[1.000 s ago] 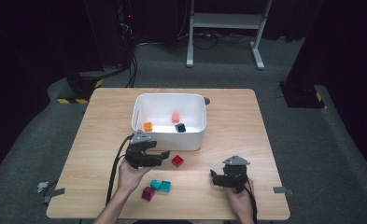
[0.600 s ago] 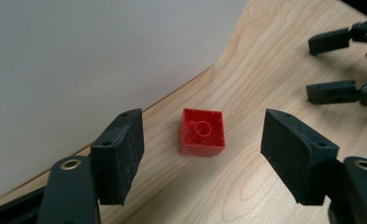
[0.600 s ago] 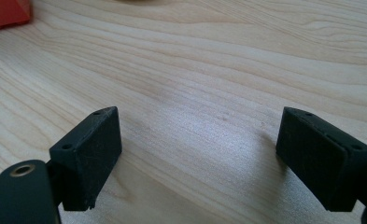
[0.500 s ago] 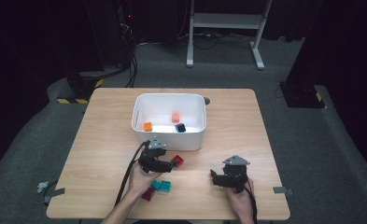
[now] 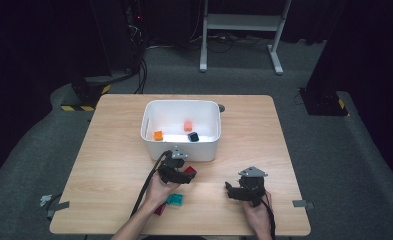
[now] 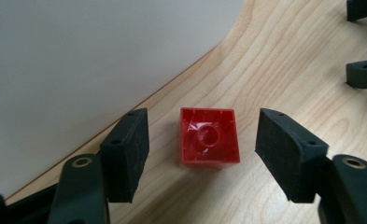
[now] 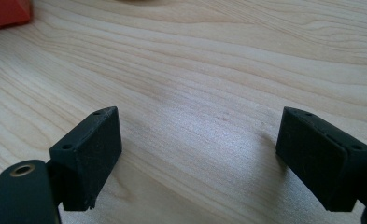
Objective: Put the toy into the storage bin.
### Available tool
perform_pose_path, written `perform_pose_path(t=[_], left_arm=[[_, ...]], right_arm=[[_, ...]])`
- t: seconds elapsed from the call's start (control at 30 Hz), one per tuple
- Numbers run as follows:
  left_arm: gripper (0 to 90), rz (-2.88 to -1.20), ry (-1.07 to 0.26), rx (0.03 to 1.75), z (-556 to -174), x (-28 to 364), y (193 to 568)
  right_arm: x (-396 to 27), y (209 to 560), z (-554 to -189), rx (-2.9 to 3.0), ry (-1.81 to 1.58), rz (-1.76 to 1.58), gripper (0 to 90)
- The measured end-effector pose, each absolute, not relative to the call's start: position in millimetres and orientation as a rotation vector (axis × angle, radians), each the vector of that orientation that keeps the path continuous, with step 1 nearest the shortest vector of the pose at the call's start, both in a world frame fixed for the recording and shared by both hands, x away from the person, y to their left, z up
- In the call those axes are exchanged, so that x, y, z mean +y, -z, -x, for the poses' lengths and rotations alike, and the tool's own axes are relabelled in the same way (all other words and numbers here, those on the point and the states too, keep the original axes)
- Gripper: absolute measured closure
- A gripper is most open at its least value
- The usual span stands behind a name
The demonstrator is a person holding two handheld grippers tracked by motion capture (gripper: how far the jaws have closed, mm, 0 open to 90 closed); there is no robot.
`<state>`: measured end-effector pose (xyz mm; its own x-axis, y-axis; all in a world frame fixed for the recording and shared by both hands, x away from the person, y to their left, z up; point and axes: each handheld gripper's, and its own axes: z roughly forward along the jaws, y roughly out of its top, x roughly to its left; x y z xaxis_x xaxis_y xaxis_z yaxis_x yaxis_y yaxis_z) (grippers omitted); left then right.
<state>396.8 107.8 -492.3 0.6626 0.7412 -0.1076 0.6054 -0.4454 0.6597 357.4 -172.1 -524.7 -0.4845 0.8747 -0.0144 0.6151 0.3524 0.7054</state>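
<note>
Plainly the work in hand is sorting small plastic blocks into the white bin (image 5: 181, 131), and the next one up is the red block (image 6: 209, 136). It lies on the wooden surface (image 5: 114, 165) just beside the bin's near wall, hollow underside up, with a round socket in its middle. I judge it light, stiff and a little slick, so a squeeze across two opposite flat sides, low on the walls, should hold it; pinching the thin top rim might let it tip or slip.

Starting at the left, the left gripper (image 6: 202, 154) has its fingers (image 6: 125, 156) set either side of the block, with a gap showing on both sides. They have just been closing, yet the pads do not touch the plastic, so nothing is held. Below that hand a teal block (image 5: 174, 199) and a dark red block (image 5: 159, 210) wait on the surface.

Further right, the right gripper (image 7: 200, 158) rests over bare wood with its fingers (image 7: 90, 154) spread wide and nothing between them.
</note>
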Motion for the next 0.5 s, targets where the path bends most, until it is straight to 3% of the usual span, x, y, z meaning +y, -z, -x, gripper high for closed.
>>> perform_pose_path(t=[0.5], left_arm=[[52.9,-2.236,-0.226,1.032,-403.4,102.6,501.3]], right_arm=[[-172.1,524.7,-357.4,2.231,-0.909,-1.306,13.9]])
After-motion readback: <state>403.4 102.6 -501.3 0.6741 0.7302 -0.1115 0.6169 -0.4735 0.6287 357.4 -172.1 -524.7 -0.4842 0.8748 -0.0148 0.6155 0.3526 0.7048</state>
